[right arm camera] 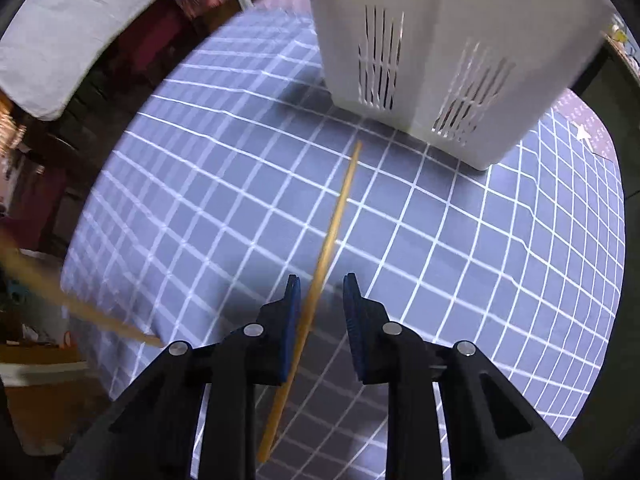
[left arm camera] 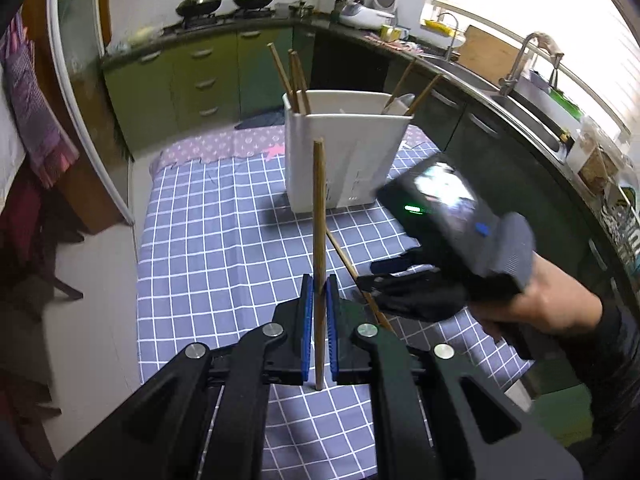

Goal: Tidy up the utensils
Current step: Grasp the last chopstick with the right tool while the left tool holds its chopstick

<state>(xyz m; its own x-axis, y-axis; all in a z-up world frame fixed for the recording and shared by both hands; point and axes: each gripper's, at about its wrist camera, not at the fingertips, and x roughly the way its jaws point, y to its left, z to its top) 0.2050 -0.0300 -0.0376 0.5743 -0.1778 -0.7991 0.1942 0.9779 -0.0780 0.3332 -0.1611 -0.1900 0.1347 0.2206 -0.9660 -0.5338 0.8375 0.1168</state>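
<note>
The left gripper (left arm camera: 319, 300) is clamped on a wooden chopstick (left arm camera: 319, 216), which stands nearly upright between the blue pads at the centre of the left wrist view, its top end in front of the white utensil holder (left arm camera: 340, 160). That holder stands on the blue checked tablecloth (left arm camera: 208, 240) in the upper middle of the frame, with several chopsticks and what looks like a spoon already leaning inside it. At the lower centre of the right wrist view, the right gripper (right arm camera: 320, 312) points steeply down over a second chopstick (right arm camera: 332, 232) lying flat on the cloth; its jaws stand apart with the stick between them, close to the left pad, and no firm grip shows. The step in hand appears to be collecting the loose chopsticks. Next, the left one likely needs carrying above the holder's rim, tipping tip-down and releasing into a compartment, while the right jaws must close squarely on the lying stick before lifting.
</note>
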